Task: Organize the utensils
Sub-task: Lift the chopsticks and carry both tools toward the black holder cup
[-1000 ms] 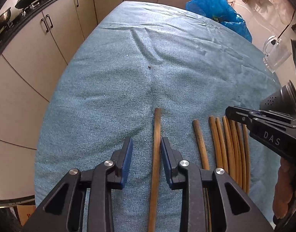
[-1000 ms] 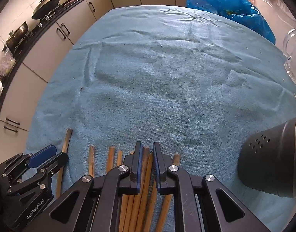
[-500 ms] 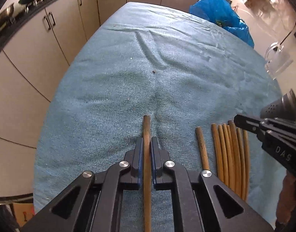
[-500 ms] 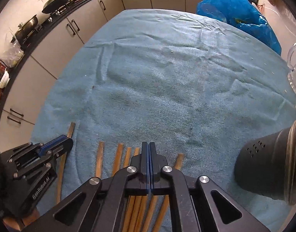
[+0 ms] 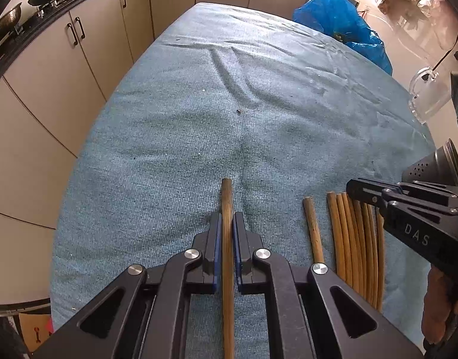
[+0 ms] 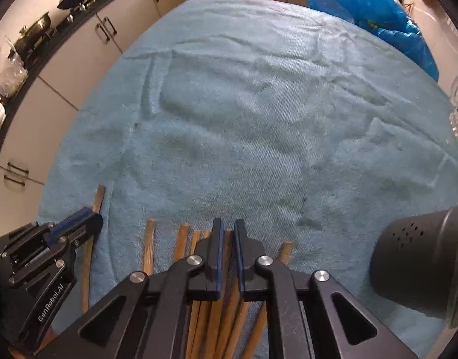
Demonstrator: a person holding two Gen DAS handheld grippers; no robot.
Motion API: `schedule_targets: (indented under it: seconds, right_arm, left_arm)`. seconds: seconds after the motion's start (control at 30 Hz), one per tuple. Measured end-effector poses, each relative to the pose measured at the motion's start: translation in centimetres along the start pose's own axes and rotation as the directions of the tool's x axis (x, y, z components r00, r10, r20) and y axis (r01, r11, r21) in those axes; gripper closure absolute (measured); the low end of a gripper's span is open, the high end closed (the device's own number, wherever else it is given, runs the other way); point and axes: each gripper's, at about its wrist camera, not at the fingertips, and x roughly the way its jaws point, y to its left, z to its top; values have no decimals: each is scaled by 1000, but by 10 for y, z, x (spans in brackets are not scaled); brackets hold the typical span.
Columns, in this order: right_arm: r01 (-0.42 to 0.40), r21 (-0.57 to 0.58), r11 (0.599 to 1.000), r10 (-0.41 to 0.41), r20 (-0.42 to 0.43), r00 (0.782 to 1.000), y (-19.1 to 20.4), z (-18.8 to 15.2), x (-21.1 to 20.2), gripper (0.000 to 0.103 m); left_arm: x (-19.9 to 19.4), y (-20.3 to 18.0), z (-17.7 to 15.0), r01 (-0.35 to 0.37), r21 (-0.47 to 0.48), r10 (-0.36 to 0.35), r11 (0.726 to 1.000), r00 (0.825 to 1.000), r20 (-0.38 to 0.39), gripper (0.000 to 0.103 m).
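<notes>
"DAS" on the right gripper [image 5: 360, 193]; "GenRobot.AI" on the left gripper [image 6: 88, 220].

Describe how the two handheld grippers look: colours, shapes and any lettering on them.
Both are matte black plastic with angular linkage arms, triangular cut-outs and round silver pivot pins. Each finger carries a flat blue pad. The left gripper bears white lettering "GenRobot.AI" on its side; the right gripper shows the letters "DAS". No cables or sleeves are visible.

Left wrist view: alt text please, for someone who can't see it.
The left gripper is shut on a single wooden chopstick lying on a blue towel. To its right lie more chopsticks, the right gripper over them.
</notes>
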Motion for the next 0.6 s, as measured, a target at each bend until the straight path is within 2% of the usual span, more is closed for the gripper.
schedule_targets:
  seconds: [0.1, 0.27, 0.43, 0.6]
  right_arm:
    - [-4, 0, 1000, 4, -10, 1000, -4, 1, -3, 89]
    - [5, -12, 1000, -6, -17, 1000, -4, -5, -6, 87]
    - [11, 15, 1000, -11, 7, 1000, -10, -14, -5, 93]
    - [-45, 59, 997, 41, 64, 997, -24, -25, -22, 94]
  left_arm:
    - [0, 1, 0, -3, 7, 3, 1000, 1000, 2, 96]
    - [1, -4, 1, -25, 19, 25, 1000, 1000, 6, 96]
    - [2, -11, 0, -60, 42, 59, 997, 998, 27, 96]
    - [-4, -8, -4, 37, 26, -38, 999, 999, 29, 96]
